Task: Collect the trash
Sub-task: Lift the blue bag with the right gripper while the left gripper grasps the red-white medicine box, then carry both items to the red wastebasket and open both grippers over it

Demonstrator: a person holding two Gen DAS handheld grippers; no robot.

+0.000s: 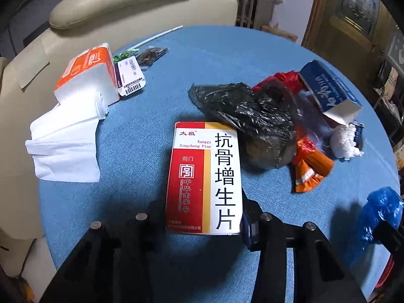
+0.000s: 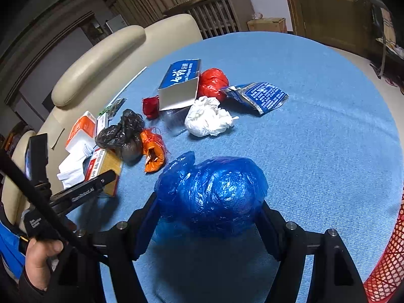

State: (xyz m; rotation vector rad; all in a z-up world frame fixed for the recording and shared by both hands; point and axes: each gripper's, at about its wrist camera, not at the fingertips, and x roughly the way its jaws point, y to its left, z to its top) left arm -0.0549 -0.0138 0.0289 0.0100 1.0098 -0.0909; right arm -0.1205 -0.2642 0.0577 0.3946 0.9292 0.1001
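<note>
My left gripper (image 1: 202, 217) is shut on a red, yellow and white medicine box (image 1: 204, 176), which lies on the blue tablecloth (image 1: 141, 131). My right gripper (image 2: 209, 209) is shut on a crumpled blue plastic bag (image 2: 212, 192), its fingers pressing both sides. That bag also shows at the right edge of the left wrist view (image 1: 378, 212). Beyond lie a black plastic bag (image 1: 247, 116), an orange wrapper (image 1: 310, 166), a crumpled white tissue (image 2: 207, 118), a blue carton (image 2: 181, 83), a red bag (image 2: 213, 83) and a blue foil pouch (image 2: 260, 96).
An orange tissue pack (image 1: 88, 73) with loose white tissues (image 1: 65, 146) lies at the table's left, next to a labelled card (image 1: 130, 75). A beige leather sofa (image 1: 113, 12) stands behind the table. A red mesh basket (image 2: 388, 265) shows at the right edge.
</note>
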